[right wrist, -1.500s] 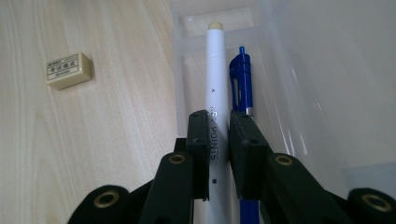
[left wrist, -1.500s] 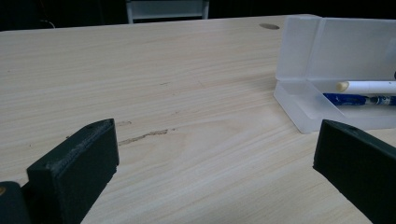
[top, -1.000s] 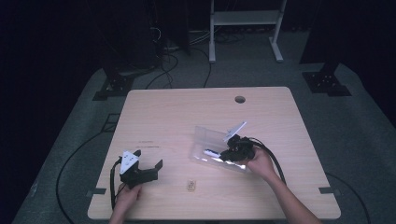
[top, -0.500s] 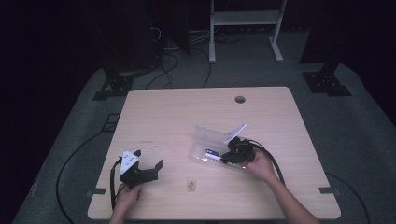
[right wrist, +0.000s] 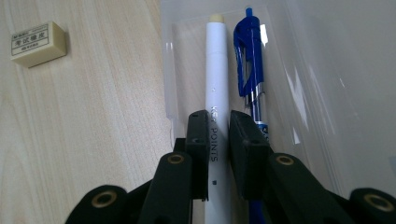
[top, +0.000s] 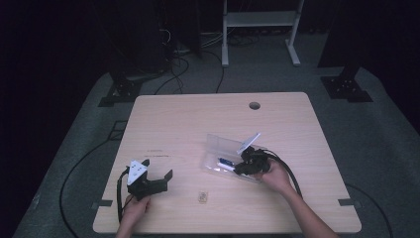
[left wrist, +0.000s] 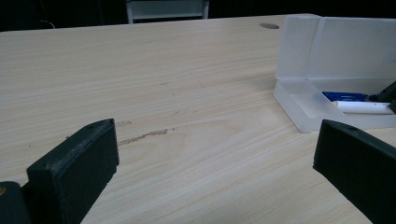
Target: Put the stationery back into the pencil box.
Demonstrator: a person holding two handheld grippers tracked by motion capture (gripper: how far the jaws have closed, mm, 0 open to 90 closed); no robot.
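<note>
one tool (right wrist: pixel 218 122) pinches white pen (right wrist: pixel 217 70) in box (right wrist: pixel 308 84).

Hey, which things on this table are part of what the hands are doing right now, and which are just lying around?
In the job:
- white pen, clamped by the right tongs
- clear plastic case, lid open
- blue pen, lying in the case beside the white one

Lying about:
- eraser on the table
- left tongs, open, resting apart from the case
</note>
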